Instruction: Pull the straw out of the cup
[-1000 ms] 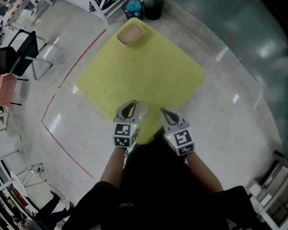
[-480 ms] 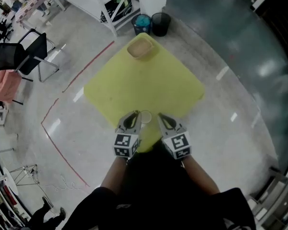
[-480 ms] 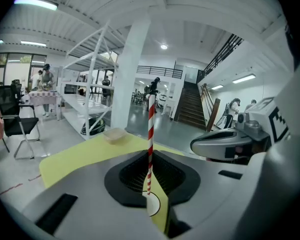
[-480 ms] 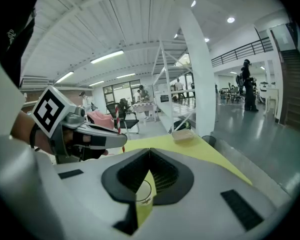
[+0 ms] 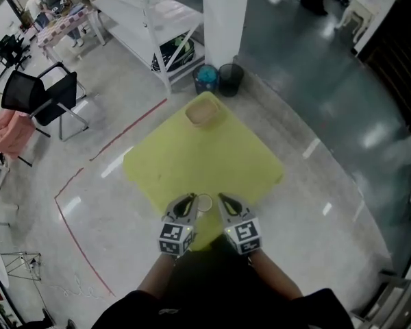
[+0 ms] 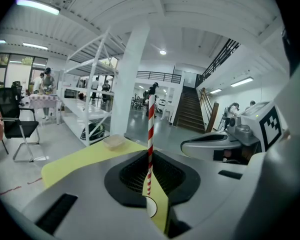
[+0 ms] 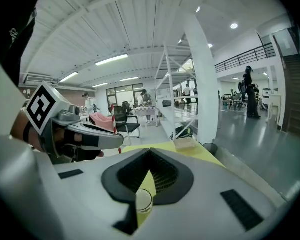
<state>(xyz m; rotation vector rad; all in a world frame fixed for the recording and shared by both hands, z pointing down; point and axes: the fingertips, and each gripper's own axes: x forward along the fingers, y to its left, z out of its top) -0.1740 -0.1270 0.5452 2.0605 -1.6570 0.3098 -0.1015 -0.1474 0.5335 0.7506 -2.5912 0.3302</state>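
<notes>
Where the head view looks steeply down, a yellow table is seen, with the left gripper and the right gripper held over its near corner and a clear cup standing between their tips. In the left gripper view, a red-and-white straw is clamped upright between the jaws, its lower end just above the cup's rim. In the right gripper view, the jaws are drawn nearly together on nothing, and the cup is seen through the slit just beyond them.
</notes>
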